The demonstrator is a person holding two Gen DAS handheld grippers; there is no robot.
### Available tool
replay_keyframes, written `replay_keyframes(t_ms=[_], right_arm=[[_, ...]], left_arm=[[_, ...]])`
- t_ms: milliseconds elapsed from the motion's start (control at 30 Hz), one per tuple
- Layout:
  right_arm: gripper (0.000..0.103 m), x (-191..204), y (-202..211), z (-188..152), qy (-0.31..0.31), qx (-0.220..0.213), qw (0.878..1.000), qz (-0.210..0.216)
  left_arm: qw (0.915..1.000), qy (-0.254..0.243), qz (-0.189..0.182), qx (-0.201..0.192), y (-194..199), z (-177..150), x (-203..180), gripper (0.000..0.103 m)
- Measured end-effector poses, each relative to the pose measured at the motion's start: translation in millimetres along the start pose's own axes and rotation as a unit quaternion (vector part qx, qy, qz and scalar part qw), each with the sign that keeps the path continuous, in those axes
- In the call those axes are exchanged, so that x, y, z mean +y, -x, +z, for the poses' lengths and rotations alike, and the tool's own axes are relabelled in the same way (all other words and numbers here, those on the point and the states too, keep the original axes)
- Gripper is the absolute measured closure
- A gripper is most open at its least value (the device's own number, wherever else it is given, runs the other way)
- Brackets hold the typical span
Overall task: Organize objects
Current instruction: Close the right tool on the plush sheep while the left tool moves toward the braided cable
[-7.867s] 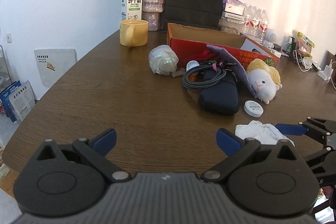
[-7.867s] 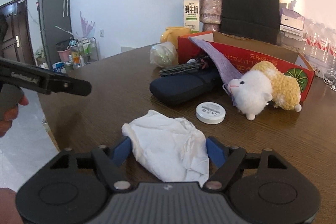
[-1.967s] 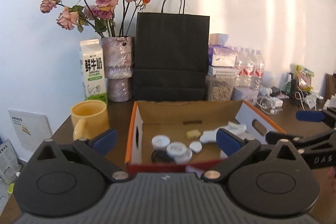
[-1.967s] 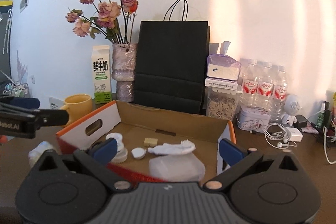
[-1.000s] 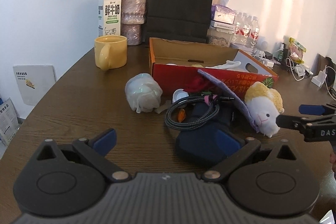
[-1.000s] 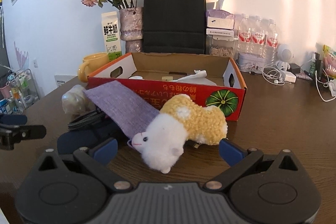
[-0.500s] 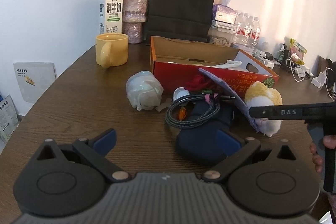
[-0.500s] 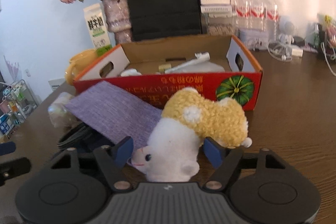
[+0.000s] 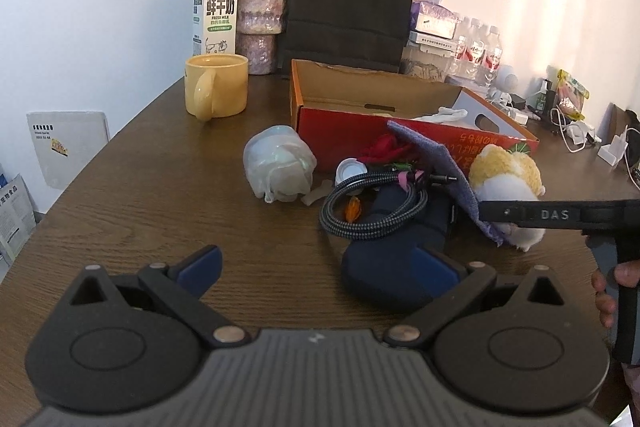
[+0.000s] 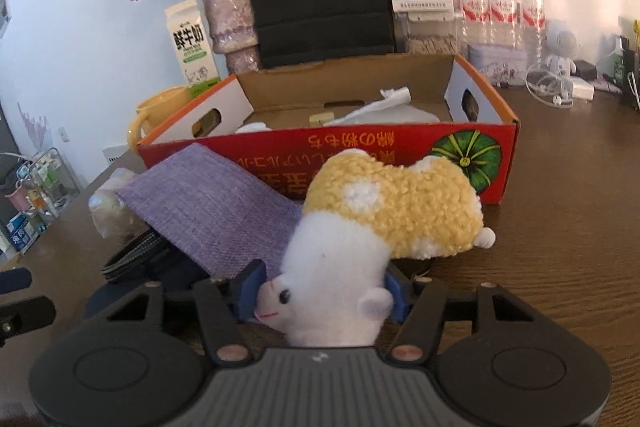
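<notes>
Closing on the plush sheep (image 10: 384, 227) is the step I have in hand: the right hand-held gripper (image 10: 322, 291) has just been narrowing its jaws, and in the right wrist view the blue pads (image 10: 252, 287) now sit against both sides of the toy's white head at the bottom centre of the frame, so I read it as grasped. The sheep's yellow body stretches up and to the right, still lying on the worktop (image 10: 560, 227), just in front of the red cardboard box (image 10: 400, 147), with the purple cloth (image 10: 212, 203) touching it at its left.

Next, I judge, comes a lift clear of the cloth and the coiled cable (image 9: 372, 203), then a carry over the box's near wall.

My left hand-held gripper (image 9: 316, 267) hangs released and empty at the lower middle of its frame, with the dark blue pouch (image 9: 396, 267) just beyond its right finger.
</notes>
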State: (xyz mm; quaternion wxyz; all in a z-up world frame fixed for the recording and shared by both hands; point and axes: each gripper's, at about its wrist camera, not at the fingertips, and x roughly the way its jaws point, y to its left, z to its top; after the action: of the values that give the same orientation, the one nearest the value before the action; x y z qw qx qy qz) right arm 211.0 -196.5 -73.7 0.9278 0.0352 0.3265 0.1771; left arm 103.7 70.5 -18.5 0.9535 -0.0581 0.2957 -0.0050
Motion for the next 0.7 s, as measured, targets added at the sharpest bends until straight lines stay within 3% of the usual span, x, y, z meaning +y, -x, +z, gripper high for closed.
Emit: replay_keyframes(t_ms=[300,700], right_arm=[[0.046,-9,34,-6,0.034,-0.084,0.996,0.009],[0.046,-20,40,-9,0.041,-0.106,0.993,0.009]], left_arm=[[1.0000,-0.001,0.003,0.004,-12,7,-4,0.000],[0.9983,-0.002,-0.046,0.036,-56,35,-18,0.000]])
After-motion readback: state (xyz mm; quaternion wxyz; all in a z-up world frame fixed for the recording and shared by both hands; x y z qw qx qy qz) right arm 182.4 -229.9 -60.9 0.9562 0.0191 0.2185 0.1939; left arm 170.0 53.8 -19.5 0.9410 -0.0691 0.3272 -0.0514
